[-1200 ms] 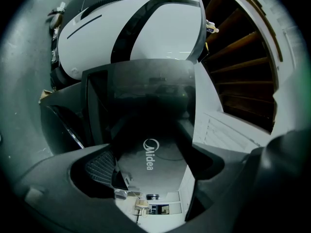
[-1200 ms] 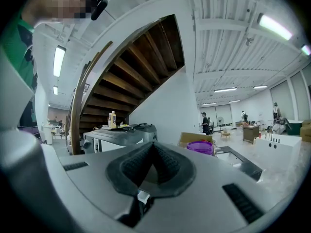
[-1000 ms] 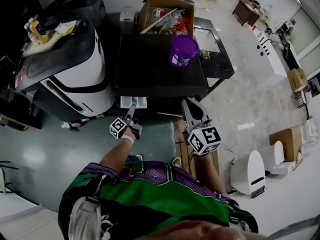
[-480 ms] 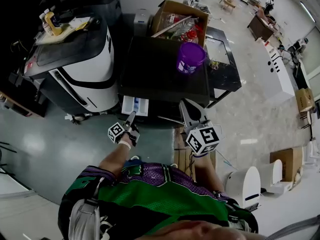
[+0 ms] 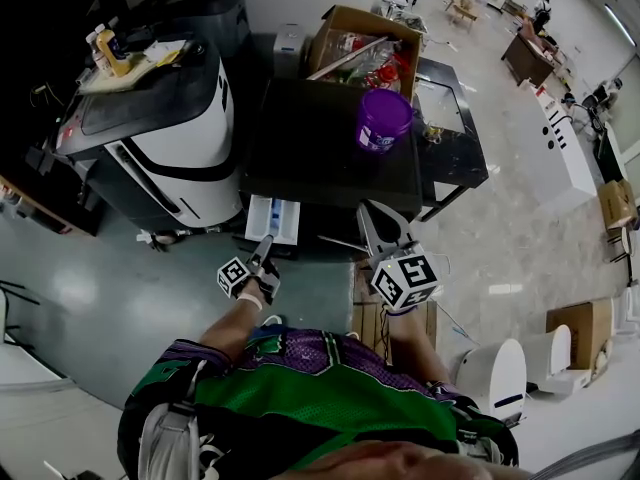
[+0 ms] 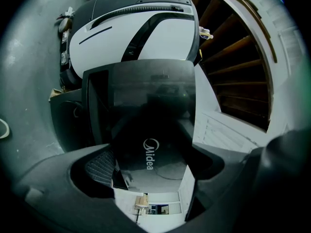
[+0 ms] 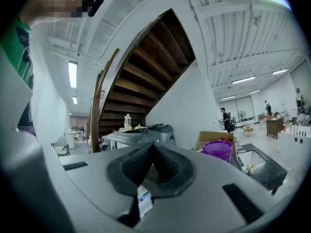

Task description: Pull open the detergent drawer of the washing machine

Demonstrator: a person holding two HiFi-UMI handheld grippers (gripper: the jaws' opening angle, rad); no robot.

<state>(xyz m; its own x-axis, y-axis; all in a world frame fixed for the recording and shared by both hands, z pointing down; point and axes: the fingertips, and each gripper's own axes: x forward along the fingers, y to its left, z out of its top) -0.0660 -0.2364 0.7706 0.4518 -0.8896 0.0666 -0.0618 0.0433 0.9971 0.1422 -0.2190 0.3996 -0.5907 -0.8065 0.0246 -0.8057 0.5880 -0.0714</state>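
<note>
The black washing machine (image 5: pixel 330 138) stands in front of me. Its white detergent drawer (image 5: pixel 273 219) sticks out of the front at the left. My left gripper (image 5: pixel 266 240) is at the drawer's outer end. In the left gripper view the drawer's black front panel (image 6: pixel 150 154), marked Midea, sits between the fingers, and the left gripper (image 6: pixel 153 164) is shut on it. The white tray shows below the panel. My right gripper (image 5: pixel 368 211) hovers before the machine's front, right of the drawer. The right gripper (image 7: pixel 151 149) is shut with its pads pressed together on nothing.
A purple tub (image 5: pixel 381 120) stands on the washer top, with a full cardboard box (image 5: pixel 365 43) behind it. A white and black machine (image 5: pixel 170 138) stands close on the left. A dark side table (image 5: pixel 450 133) stands to the right, and white appliances (image 5: pixel 500 368) sit on the floor.
The drawer has come further out of the washer, towards me, with the left gripper drawing back along with it. The right gripper has stayed where it was, shut.
</note>
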